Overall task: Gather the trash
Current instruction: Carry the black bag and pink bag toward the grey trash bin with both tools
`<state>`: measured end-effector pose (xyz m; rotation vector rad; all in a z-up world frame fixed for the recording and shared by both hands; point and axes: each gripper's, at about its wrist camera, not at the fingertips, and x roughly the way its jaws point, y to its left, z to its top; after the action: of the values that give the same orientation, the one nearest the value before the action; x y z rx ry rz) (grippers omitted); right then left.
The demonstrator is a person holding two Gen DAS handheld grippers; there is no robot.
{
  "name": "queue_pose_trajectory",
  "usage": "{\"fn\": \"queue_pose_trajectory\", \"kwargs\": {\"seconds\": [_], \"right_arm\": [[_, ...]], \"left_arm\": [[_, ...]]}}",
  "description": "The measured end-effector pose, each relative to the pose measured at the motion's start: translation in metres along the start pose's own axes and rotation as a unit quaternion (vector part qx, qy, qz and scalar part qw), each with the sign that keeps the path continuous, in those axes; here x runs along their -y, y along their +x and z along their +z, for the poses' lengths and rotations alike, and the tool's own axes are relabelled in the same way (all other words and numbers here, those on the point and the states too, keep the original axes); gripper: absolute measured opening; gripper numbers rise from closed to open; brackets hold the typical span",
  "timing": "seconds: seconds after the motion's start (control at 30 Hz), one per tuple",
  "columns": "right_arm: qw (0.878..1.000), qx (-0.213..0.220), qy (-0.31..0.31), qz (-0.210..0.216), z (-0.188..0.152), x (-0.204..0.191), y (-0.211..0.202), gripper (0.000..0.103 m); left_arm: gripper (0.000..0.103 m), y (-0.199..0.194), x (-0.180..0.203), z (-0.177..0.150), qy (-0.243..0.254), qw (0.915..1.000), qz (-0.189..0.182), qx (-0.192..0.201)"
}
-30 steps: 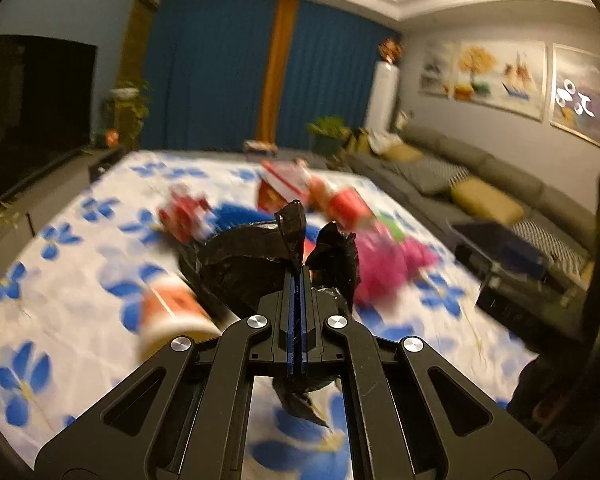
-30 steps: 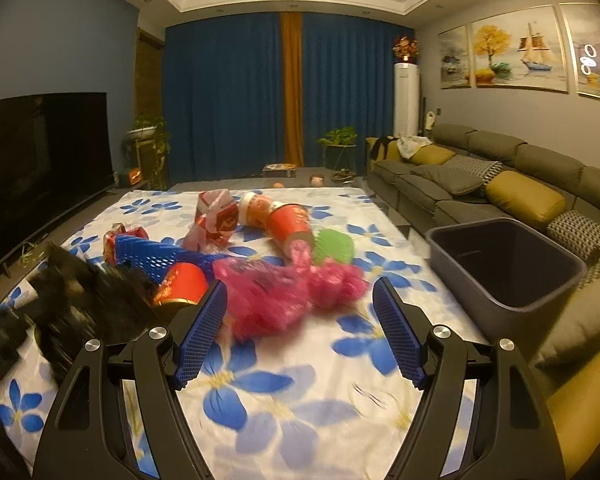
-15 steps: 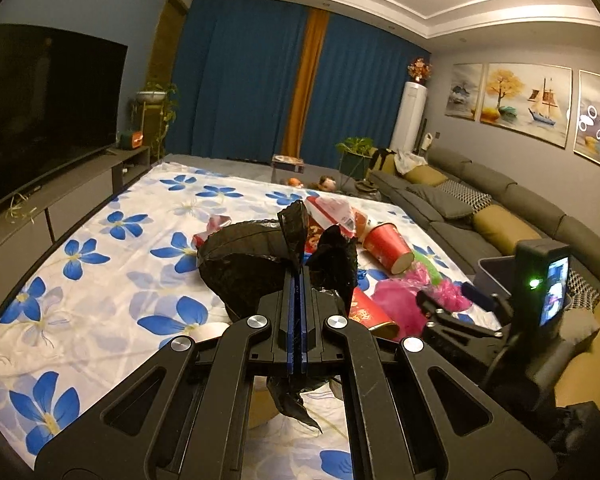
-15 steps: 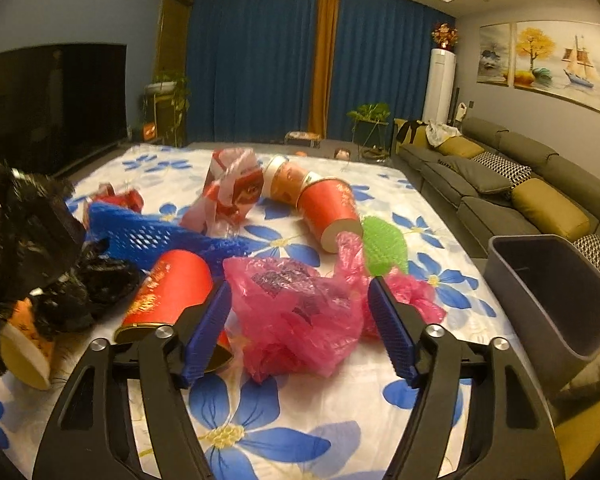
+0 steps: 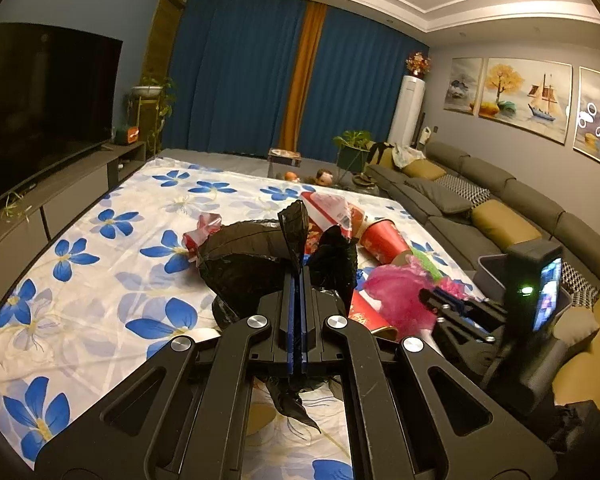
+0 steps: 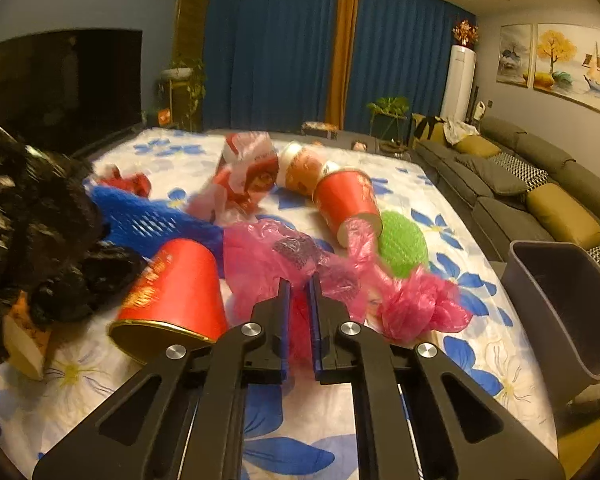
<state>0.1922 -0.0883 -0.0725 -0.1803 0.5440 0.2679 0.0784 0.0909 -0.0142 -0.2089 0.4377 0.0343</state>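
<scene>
Compared with one second ago, the right tongs (image 6: 298,284) are no longer spread wide above the trash: they have come forward and down into the pile, and their jaws are closing now, with only a narrow gap left. The pink plastic bag (image 6: 284,256) is between the two blue pads, and its film fills this gap. The left tongs (image 5: 299,276) have hardly changed. They are pressed together as before and pinch the edge of the black trash bag (image 5: 244,264), which hangs bunched in front of them, above the flowered sheet (image 5: 100,292).

The trash lies on the sheet towards its right edge. A red paper cup (image 6: 172,296) lies on its side just left of the right tongs, touching the pink bag. A second red cup (image 6: 346,200) lies further back, with a green mesh ball (image 6: 404,244) beside it. A blue net sleeve (image 6: 148,220) lies behind the near cup. The grey bin (image 6: 560,292) stands beside the right edge of the sheet.
</scene>
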Motion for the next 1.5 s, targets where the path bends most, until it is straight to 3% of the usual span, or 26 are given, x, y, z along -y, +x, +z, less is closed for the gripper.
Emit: {"fn": "queue_pose_trajectory", "kwargs": {"seconds": [0.33, 0.57, 0.9, 1.2, 1.5], "right_arm": [[0.996, 0.094, 0.008, -0.001, 0.016, 0.021, -0.079, 0.007], [0.992, 0.125, 0.027, -0.001, 0.021, 0.041, -0.111, 0.007], [0.987, 0.154, 0.044, -0.032, 0.021, 0.074, -0.138, 0.007], [0.982, 0.165, 0.068, -0.065, 0.014, 0.110, -0.150, 0.007], [0.968, 0.176, 0.106, -0.141, 0.009, 0.175, -0.156, 0.007]], "left_arm": [[0.001, -0.011, 0.011, 0.005, 0.005, 0.9998, -0.011, 0.013], [0.001, -0.014, 0.019, 0.010, 0.008, 0.9996, -0.019, 0.017], [0.001, -0.007, 0.053, 0.015, 0.031, 0.9984, -0.042, 0.022], [0.001, 0.009, 0.109, 0.021, 0.058, 0.9948, -0.083, 0.015], [0.001, 0.029, 0.193, 0.033, 0.091, 0.9847, -0.146, 0.029]]}}
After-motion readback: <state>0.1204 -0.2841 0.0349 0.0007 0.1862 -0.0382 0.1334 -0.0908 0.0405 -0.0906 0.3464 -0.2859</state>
